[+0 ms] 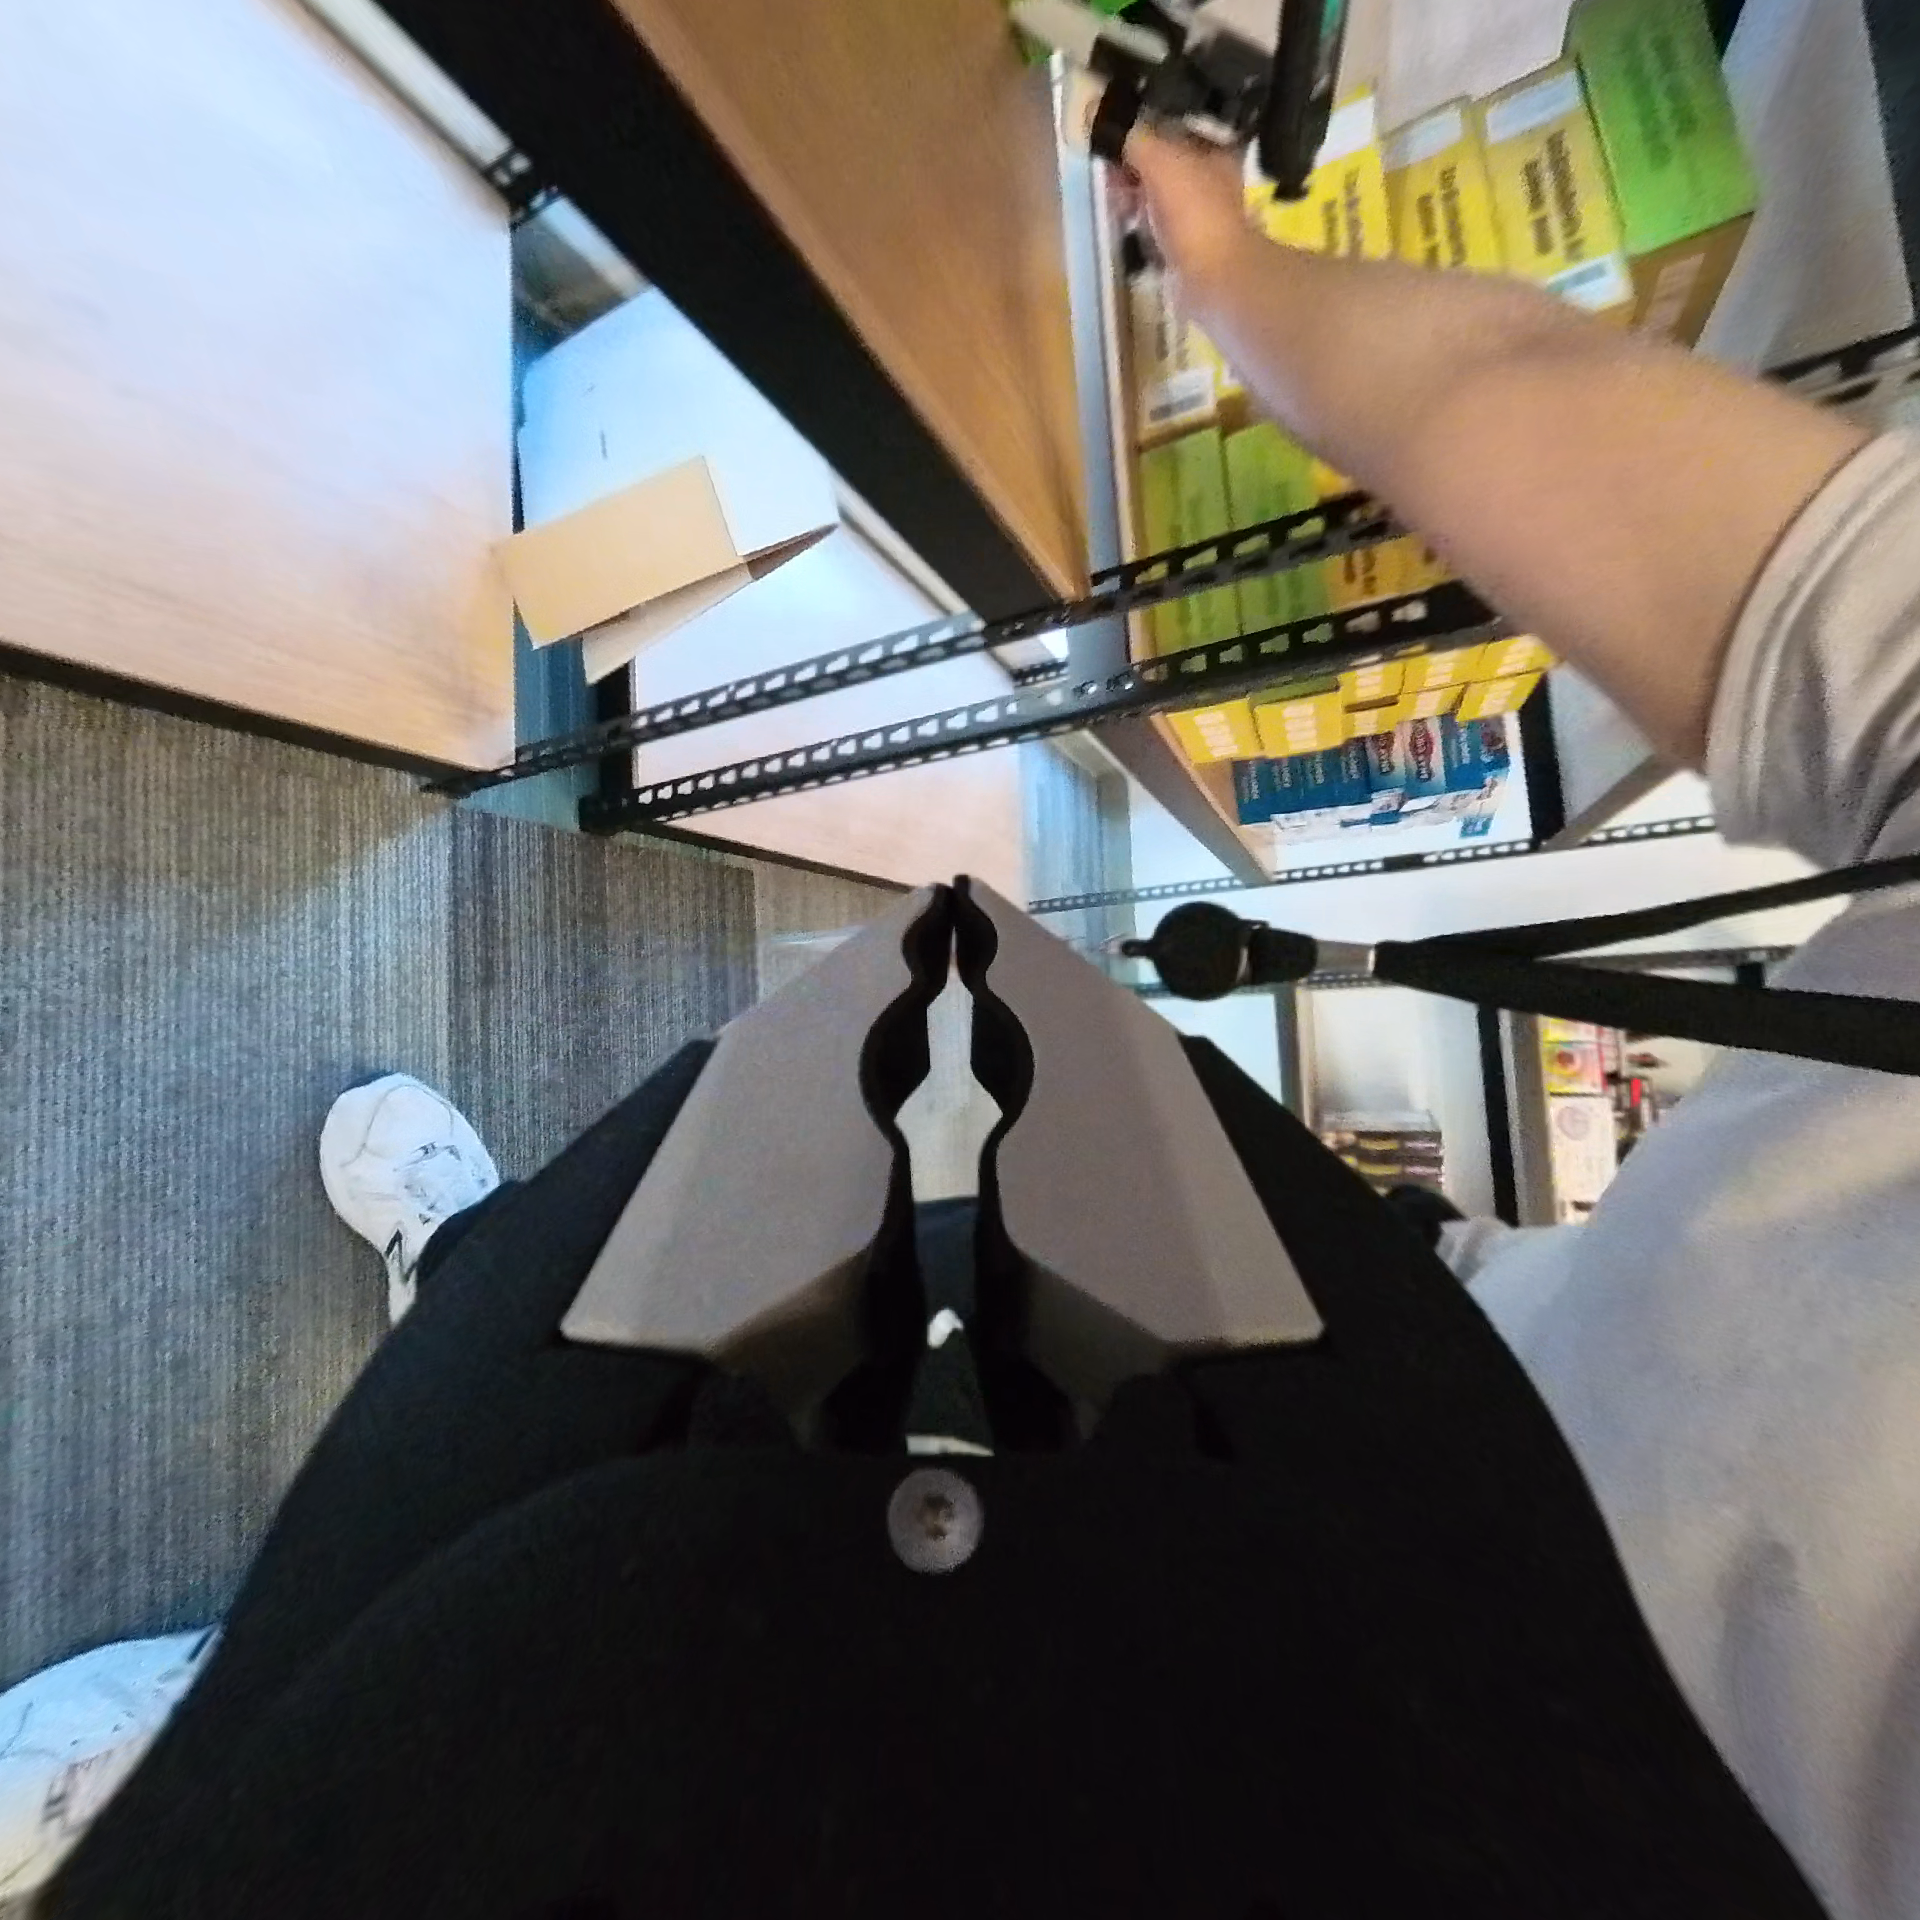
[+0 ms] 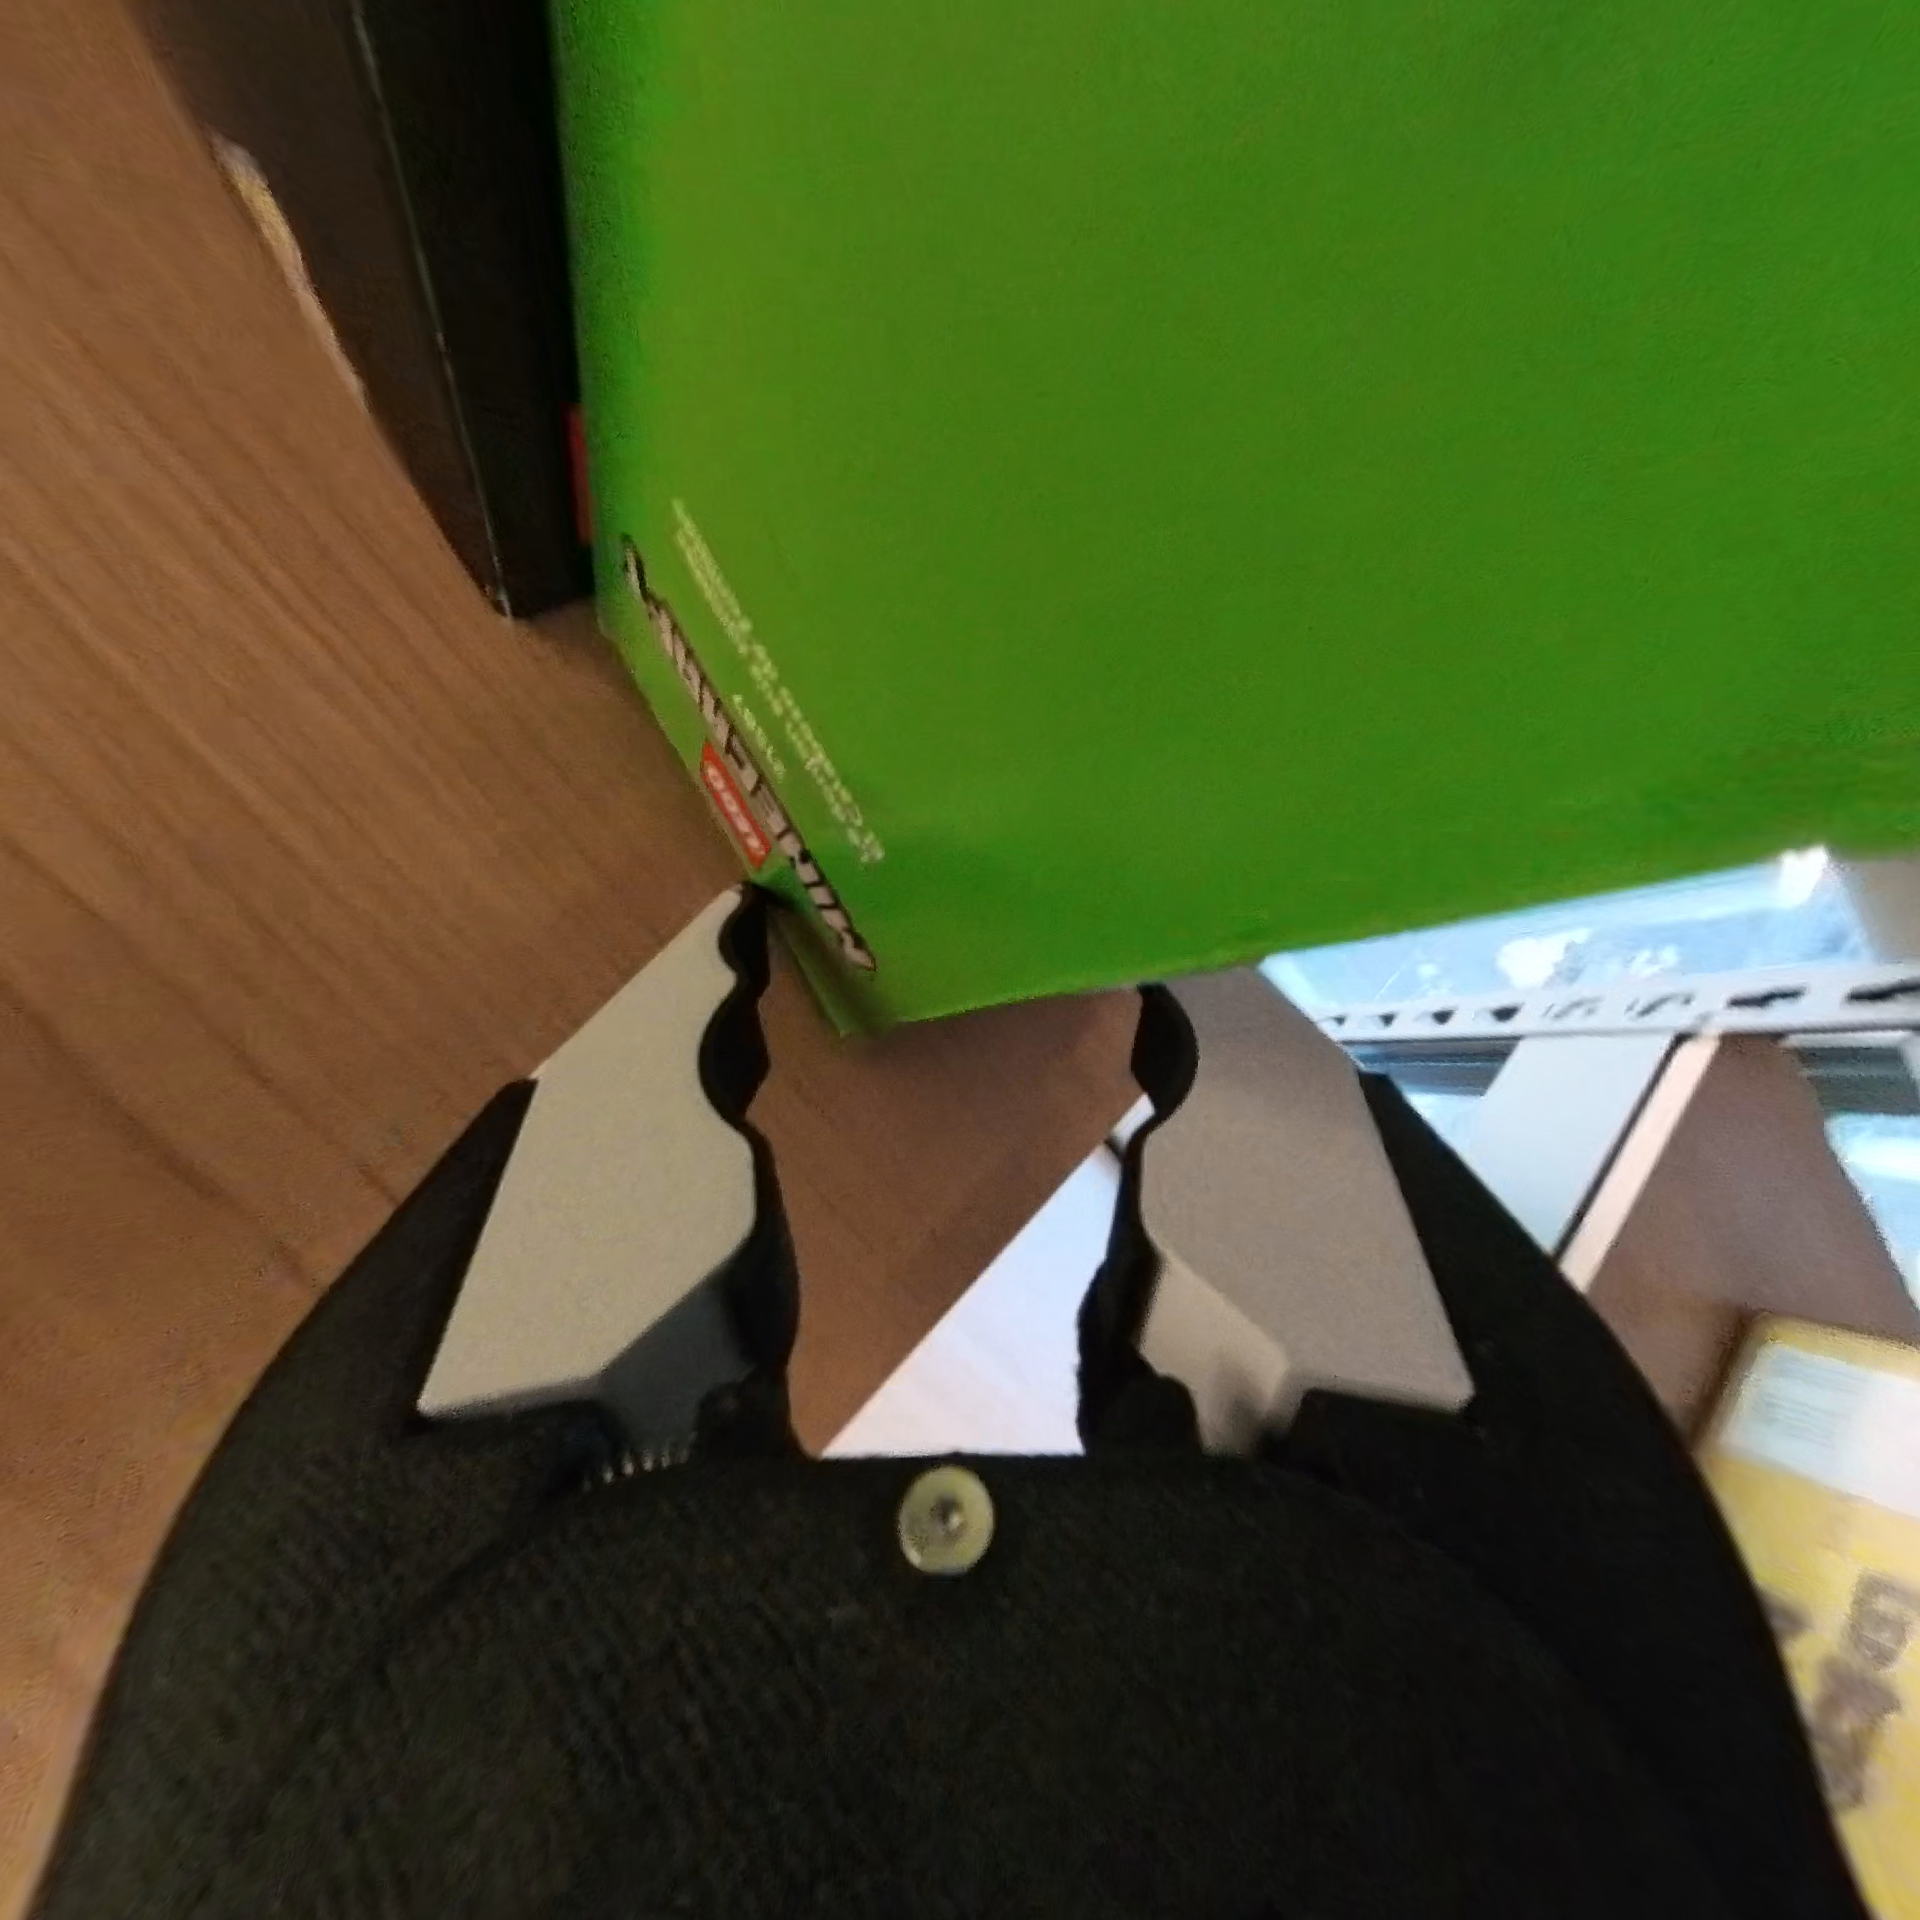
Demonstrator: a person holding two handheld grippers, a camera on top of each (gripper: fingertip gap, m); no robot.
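Straddling the lower corner of a bright green cardboard box (image 2: pixel 1195 468) on a brown wooden shelf (image 2: pixel 208 727), right gripper (image 2: pixel 951 945) fingers spread wide, box at twelve o'clock, grip uncertain; hanging over grey carpet (image 1: pixel 208 987), left gripper (image 1: pixel 958 885) tips touching, holding nothing.

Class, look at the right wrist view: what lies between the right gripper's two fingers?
In the right wrist view, the green box's lower corner and wooden shelf show between the right gripper's fingers.

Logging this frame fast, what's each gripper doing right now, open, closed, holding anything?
Left gripper: closed, holding nothing, pointed toward the carpet.
Right gripper: open, jaws apart at the corner of a green box on the wooden shelf, not clamped on it.
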